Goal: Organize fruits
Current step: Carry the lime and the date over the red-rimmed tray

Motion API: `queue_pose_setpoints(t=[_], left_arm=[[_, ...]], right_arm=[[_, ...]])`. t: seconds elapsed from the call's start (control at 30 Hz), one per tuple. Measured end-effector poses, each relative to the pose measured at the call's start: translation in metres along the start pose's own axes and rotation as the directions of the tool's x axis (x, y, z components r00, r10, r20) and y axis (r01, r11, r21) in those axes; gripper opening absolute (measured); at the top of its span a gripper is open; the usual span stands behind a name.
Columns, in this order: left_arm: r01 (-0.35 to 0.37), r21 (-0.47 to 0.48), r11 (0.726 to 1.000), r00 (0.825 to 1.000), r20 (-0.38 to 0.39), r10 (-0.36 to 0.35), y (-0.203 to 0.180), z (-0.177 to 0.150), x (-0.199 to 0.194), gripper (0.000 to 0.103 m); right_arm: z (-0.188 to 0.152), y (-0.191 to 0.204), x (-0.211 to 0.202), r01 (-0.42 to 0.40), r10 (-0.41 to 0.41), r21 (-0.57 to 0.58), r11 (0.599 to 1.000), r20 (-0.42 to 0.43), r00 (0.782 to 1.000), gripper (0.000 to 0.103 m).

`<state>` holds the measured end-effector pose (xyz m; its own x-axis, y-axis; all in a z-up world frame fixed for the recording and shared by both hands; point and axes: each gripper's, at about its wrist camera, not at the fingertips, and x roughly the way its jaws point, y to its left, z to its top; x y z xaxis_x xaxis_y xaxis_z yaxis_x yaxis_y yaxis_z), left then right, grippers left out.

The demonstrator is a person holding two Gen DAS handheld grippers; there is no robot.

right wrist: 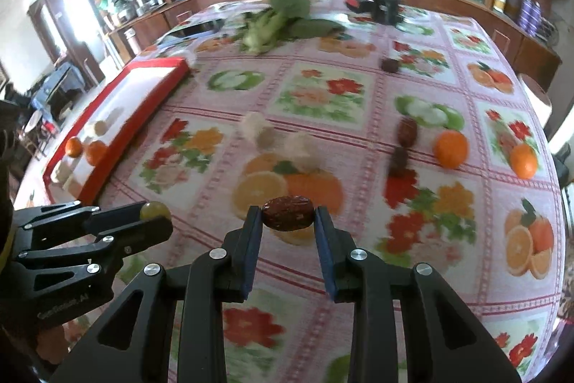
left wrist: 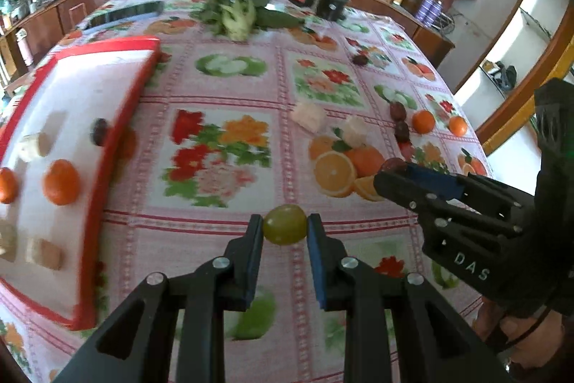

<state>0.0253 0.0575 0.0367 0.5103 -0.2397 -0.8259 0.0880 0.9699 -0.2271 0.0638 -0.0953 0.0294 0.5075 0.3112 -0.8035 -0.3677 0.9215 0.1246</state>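
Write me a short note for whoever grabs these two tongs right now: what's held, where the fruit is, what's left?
Left tongs: shut on a green grape.
Right tongs: shut on a dried red date.
Red-rimmed tray, to the left: already holds two small oranges, pale cubes and a dark fruit.
Left on the tablecloth: two oranges, two or more dates, two pale cubes.
Next, probably: carry both held fruits to the tray, then fetch the rest.
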Motion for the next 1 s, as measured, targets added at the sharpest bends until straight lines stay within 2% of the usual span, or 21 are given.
queue_pose_setpoints(t=[0.27,0.6,0.77,1.0], left_arm=[[-0.046,-0.075,0.996,0.998,0.045,0.050,0.051,0.001,-0.027,0.027],[-0.158,-0.184,0.970,0.983,0.065,0.172,0.135,-0.001,-0.055,0.027],[-0.204,-0.233,0.951,0.973,0.056,0.222,0.168,0.002,-0.055,0.027],[-0.235,-0.274,0.933,0.968,0.021,0.250,0.196,0.008,-0.041,0.027]], right_arm=[[0.022,0.064,0.012,-0.052,0.052,-0.102,0.993,-0.004,0.999,0.029],[0.052,0.144,0.031,-0.149,0.147,-0.199,0.969,-0.025,0.989,0.029],[0.066,0.175,0.045,-0.181,0.178,-0.230,0.956,-0.032,0.983,0.029],[0.078,0.205,0.076,-0.201,0.190,-0.258,0.945,-0.067,0.980,0.029]])
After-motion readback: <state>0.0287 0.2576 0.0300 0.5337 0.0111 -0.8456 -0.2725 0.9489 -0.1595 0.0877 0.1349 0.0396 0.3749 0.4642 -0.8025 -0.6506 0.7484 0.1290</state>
